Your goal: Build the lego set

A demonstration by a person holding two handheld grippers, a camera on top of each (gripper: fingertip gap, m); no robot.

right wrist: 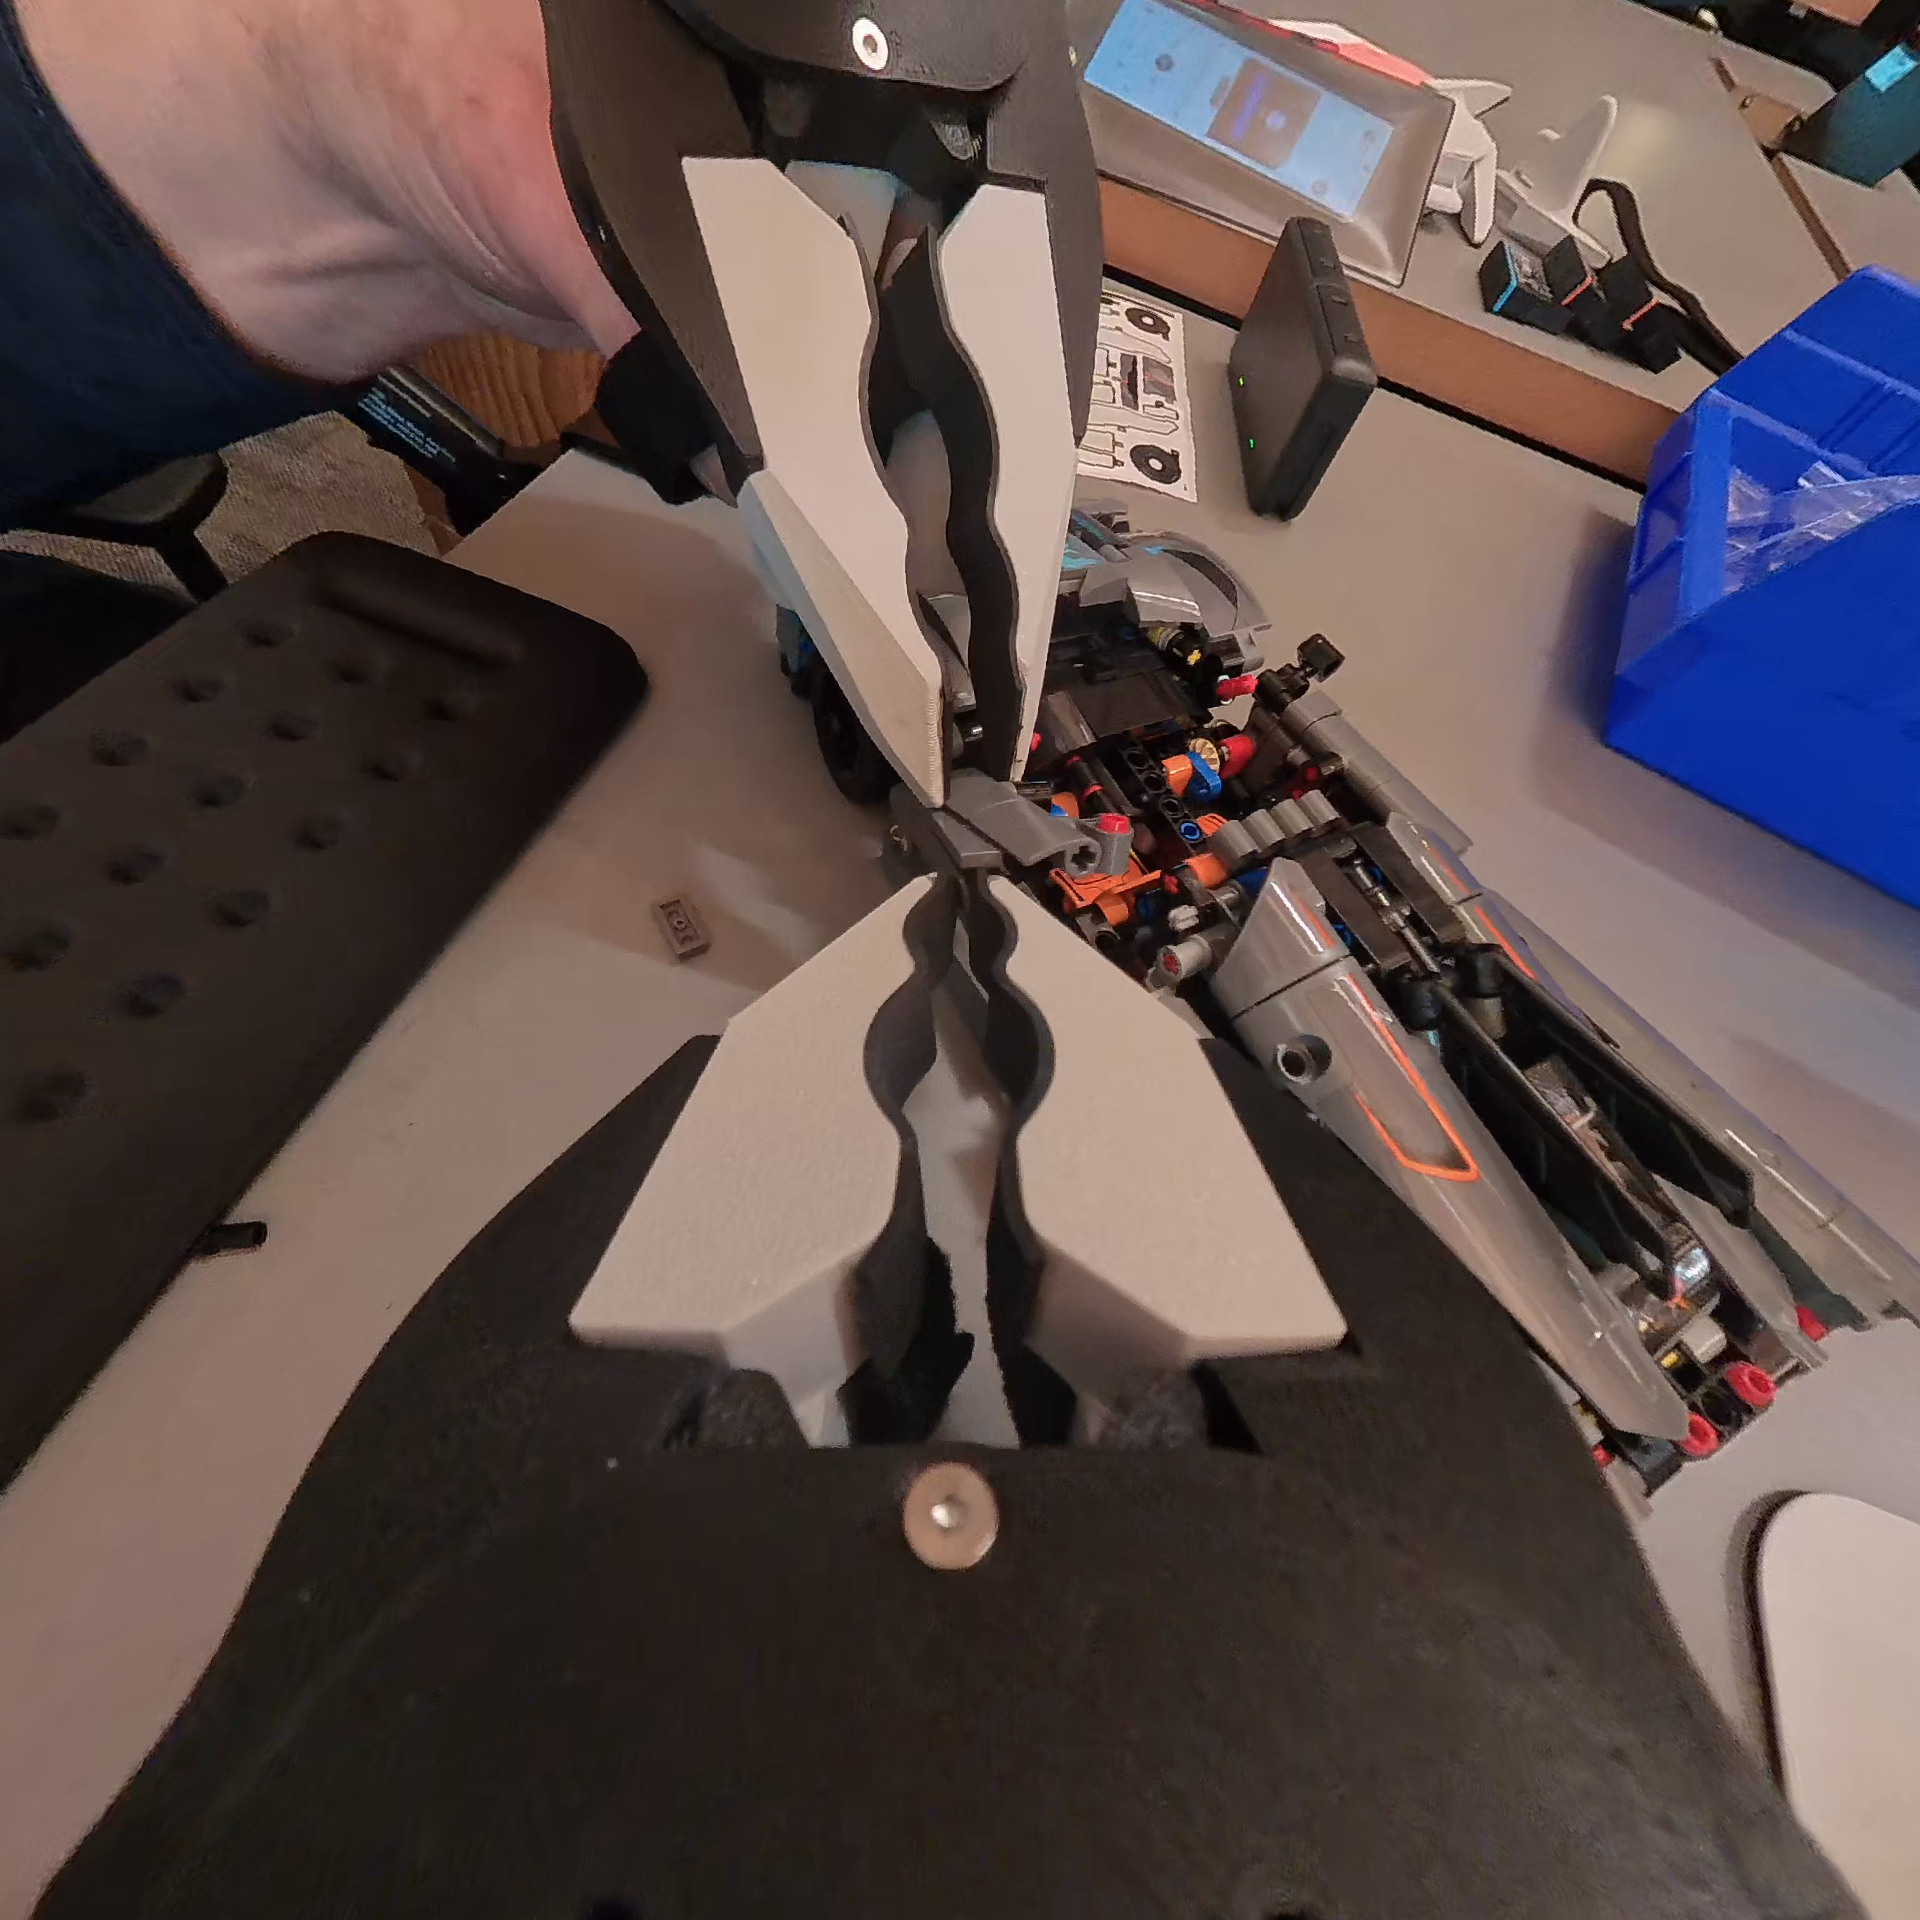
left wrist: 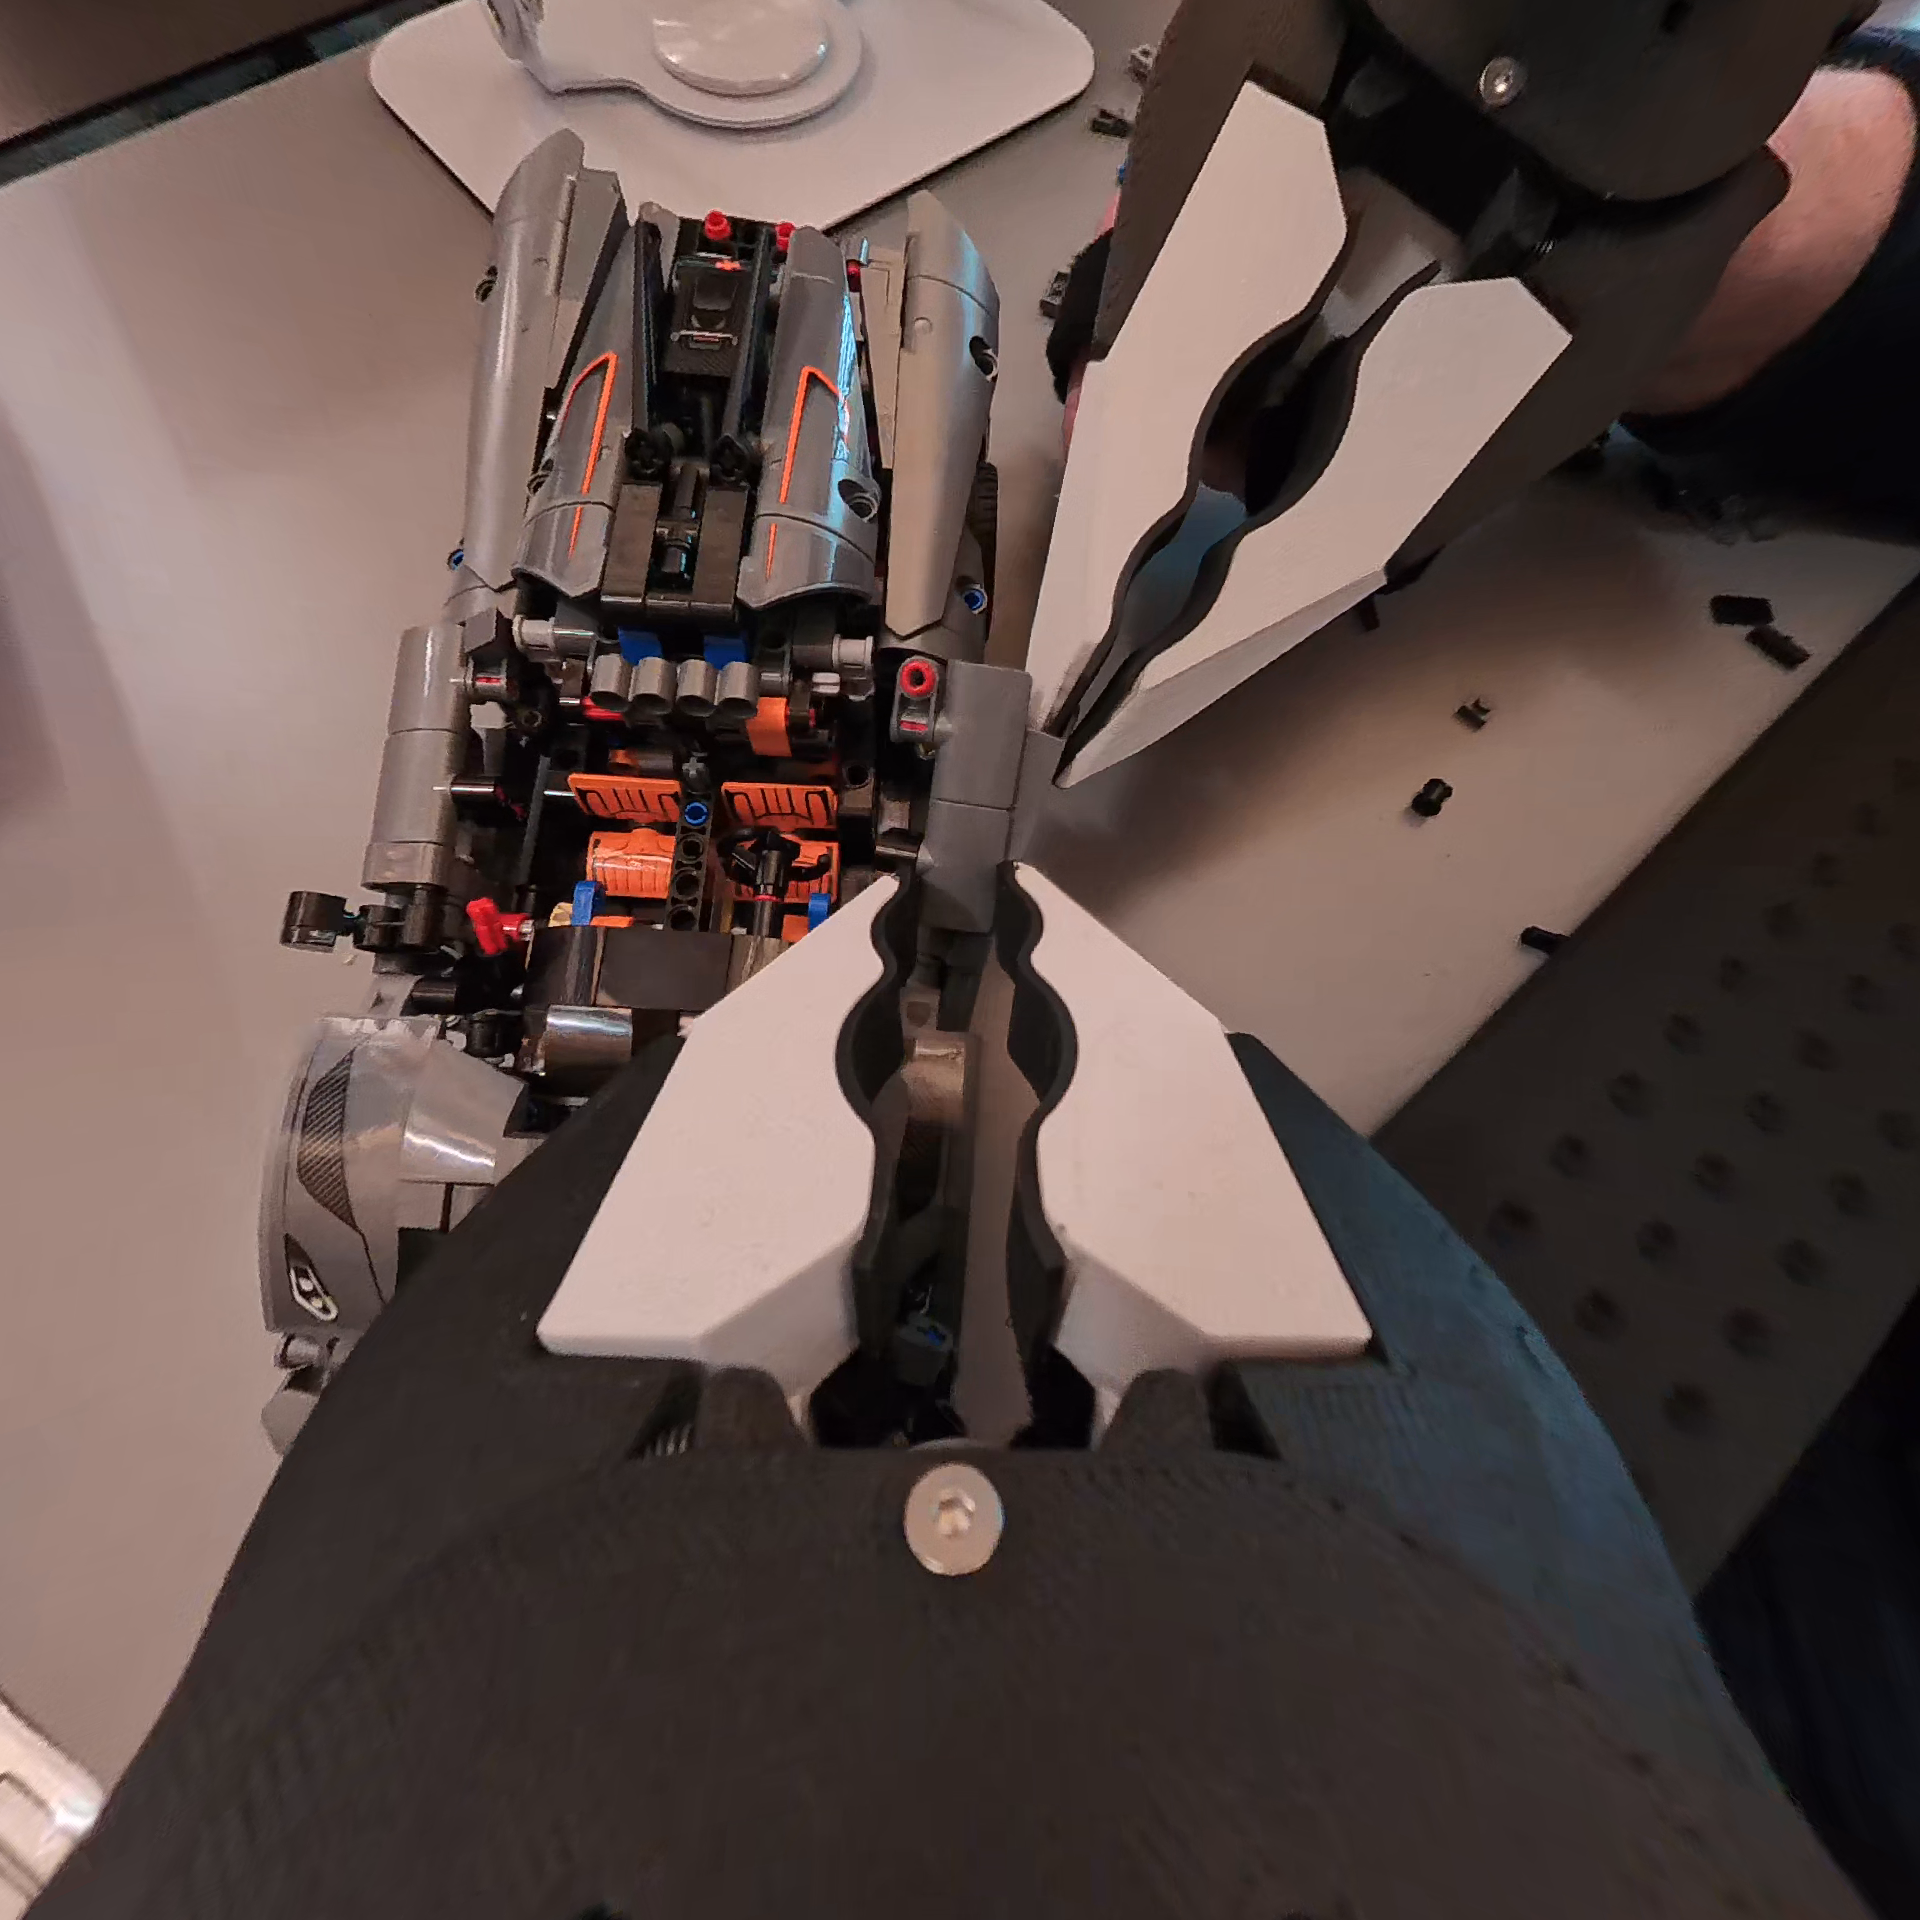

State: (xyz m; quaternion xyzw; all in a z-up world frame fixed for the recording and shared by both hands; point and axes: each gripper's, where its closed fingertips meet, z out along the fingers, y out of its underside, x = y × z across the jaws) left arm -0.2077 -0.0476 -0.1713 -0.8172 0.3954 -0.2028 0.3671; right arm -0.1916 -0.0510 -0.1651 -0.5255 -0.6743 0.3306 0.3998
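A grey, black and orange lego car (left wrist: 686, 582) lies on the grey table, partly built with its insides open; it also shows in the right wrist view (right wrist: 1351, 987). My left gripper (left wrist: 953, 881) is shut on the car's grey side panel (left wrist: 982, 769), gripping it from the front end. My right gripper (right wrist: 961, 883) is shut with its tips on a small grey piece (right wrist: 997, 826) at that same panel. Both grippers meet tip to tip there: the right gripper (left wrist: 1065, 753) comes in from the upper right, and in the right wrist view the left gripper (right wrist: 971, 774) comes from above.
A black perforated board (right wrist: 208, 831) lies beside the car. Small loose black parts (left wrist: 1756, 623) and a grey plate (right wrist: 681, 925) lie on the table. A blue bin (right wrist: 1787, 623), a sticker sheet (right wrist: 1138, 395), a black box (right wrist: 1299, 374) and a white pad (left wrist: 727, 104) stand farther off. Less than 4 cm separates the two grippers' tips.
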